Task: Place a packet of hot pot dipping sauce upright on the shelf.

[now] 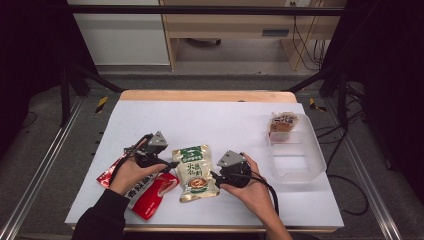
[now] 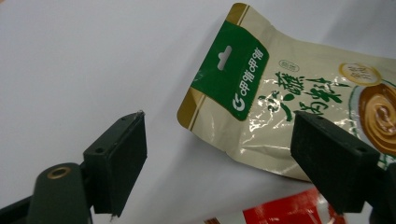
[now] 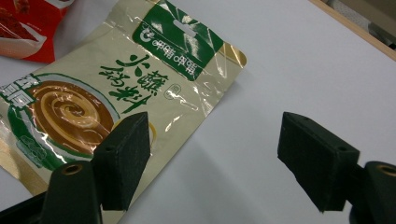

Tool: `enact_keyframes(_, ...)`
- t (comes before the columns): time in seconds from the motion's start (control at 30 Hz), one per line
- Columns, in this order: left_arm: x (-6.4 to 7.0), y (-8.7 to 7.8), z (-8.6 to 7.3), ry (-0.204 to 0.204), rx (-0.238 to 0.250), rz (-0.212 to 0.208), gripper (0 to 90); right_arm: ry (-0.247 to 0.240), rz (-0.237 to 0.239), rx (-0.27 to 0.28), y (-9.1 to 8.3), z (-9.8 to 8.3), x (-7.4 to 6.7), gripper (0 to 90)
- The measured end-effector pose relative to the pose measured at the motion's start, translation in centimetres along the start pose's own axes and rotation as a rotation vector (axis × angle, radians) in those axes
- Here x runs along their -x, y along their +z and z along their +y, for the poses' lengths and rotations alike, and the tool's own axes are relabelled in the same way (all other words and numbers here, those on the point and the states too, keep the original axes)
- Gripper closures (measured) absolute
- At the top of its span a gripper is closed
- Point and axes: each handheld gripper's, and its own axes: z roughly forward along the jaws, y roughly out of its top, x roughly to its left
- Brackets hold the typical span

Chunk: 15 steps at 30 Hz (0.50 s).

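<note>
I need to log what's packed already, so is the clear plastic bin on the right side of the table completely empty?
No, the clear bin already holds one small packet at its far end.

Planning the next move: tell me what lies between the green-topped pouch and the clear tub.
Nothing but bare white table cover on the table itself; the right gripper and its hand are above that stretch in the high view, between pouch and tub.

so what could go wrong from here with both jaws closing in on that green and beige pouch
The pouch lies flat on the white table, so open jaws of the left gripper and right gripper may slide over its glossy film. The red packet lies right beside it, and the left jaws might snag that instead.
</note>
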Motion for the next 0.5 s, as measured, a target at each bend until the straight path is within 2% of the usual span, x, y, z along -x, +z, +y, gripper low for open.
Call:
enact_keyframes(0.13, -0.4, 0.8, -0.1, -0.026, -0.017, -0.022, 21.4, 0.001, 0.007, -0.005, 0.1, 0.0, -0.1, 25.7)
enact_keyframes(0.23, -0.6, 1.5, -0.2, -0.027, -0.039, -0.028, 22.9, -0.006, 0.01, -0.015, 0.3, -0.1, 0.0, 25.5)
enact_keyframes(0.33, -0.6, 1.8, -0.2, -0.03, -0.026, -0.029, 25.5, -0.011, 0.009, -0.026, 0.4, -0.2, -0.1, 25.4)
enact_keyframes(0.5, -0.7, 2.0, -0.3, -0.036, -0.048, -0.027, 29.5, -0.008, 0.01, -0.026, 0.4, -0.2, -0.1, 25.3)
